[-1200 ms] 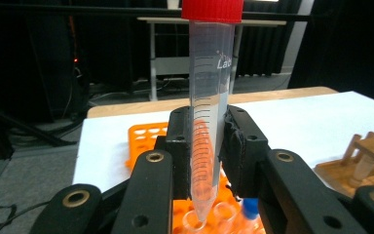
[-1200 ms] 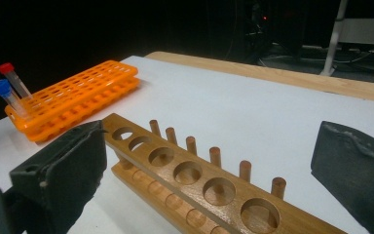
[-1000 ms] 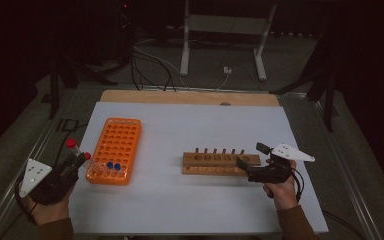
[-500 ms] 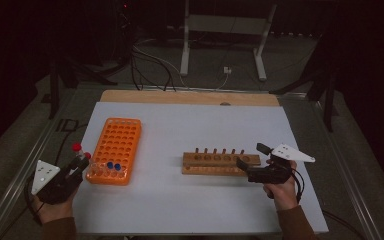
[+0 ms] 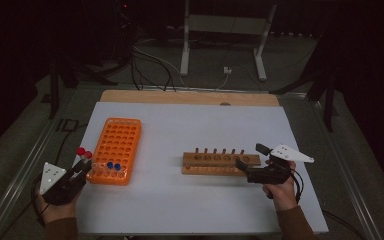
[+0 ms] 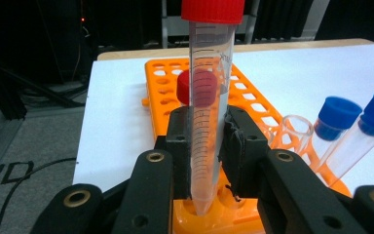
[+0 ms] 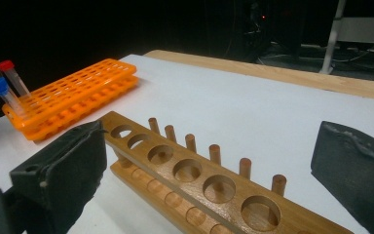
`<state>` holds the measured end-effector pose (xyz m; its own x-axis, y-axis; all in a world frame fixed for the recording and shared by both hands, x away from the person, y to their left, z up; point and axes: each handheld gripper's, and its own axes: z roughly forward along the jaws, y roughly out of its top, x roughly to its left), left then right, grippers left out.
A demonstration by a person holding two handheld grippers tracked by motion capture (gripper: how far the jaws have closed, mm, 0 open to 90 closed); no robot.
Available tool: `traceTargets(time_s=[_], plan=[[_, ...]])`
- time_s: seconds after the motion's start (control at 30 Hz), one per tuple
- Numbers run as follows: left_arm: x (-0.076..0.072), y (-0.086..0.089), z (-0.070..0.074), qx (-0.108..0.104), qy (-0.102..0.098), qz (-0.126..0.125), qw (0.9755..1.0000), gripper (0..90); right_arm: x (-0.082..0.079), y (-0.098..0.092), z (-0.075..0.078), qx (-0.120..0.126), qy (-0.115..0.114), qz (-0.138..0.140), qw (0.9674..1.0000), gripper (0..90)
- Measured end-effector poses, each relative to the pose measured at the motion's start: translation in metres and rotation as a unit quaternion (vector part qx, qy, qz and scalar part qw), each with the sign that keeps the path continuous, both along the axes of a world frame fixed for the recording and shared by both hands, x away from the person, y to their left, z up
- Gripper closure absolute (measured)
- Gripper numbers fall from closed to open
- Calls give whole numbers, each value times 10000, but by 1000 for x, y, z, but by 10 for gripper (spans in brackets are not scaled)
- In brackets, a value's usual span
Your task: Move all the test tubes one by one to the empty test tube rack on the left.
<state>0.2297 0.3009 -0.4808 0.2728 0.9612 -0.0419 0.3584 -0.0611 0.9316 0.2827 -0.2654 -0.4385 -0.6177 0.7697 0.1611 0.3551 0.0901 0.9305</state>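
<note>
Red-capped tube [image 5: 81, 151] over orange rack [image 5: 115, 150]

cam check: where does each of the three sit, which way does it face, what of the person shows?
High view: above the person's side, facing forward and down on the table; both forearms, left gripper, right gripper.
Left gripper view: on that gripper, facing the orange rack; jaws clamp a red-capped tube.
Right gripper view: on that gripper, facing the wooden rack; jaws apart.
Shared: the orange rack appears in all three.
</note>
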Motion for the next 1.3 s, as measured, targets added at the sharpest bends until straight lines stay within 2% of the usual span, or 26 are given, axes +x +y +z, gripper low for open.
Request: traceTargets(time_s=[0.13, 0.3, 0.47, 0.6, 0.8, 1.03, 1.17, 1.3], plan=[[0, 0, -3, 157, 214, 4, 9996, 752, 0, 0, 0, 0, -3, -6, 10000, 0], [0, 1, -8, 230, 510, -55, 9984, 753, -1, -1, 1, 9, -9, -14, 10000, 0], [3, -1, -16, 497, 838, -100, 9952, 755, -1, -2, 0, 0, 12, -23, 10000, 0], [3, -2, -15, 558, 860, -104, 9947, 755, 0, -2, 0, -3, 19, -19, 10000, 0], [3, -2, -14, 534, 899, -122, 9944, 744, 0, -2, 0, -11, 17, -30, 10000, 0], [-2, 2, -13, 402, 928, -63, 9949, 619, 0, -4, 0, -8, 20, -43, 10000, 0], [-6, 4, -8, 232, 819, -66, 9963, 535, 0, -4, 0, -11, 17, -49, 10000, 0], [-12, 5, 2, -24, 558, -69, 9984, 446, 0, -6, 1, 5, 14, -77, 10000, 0]])
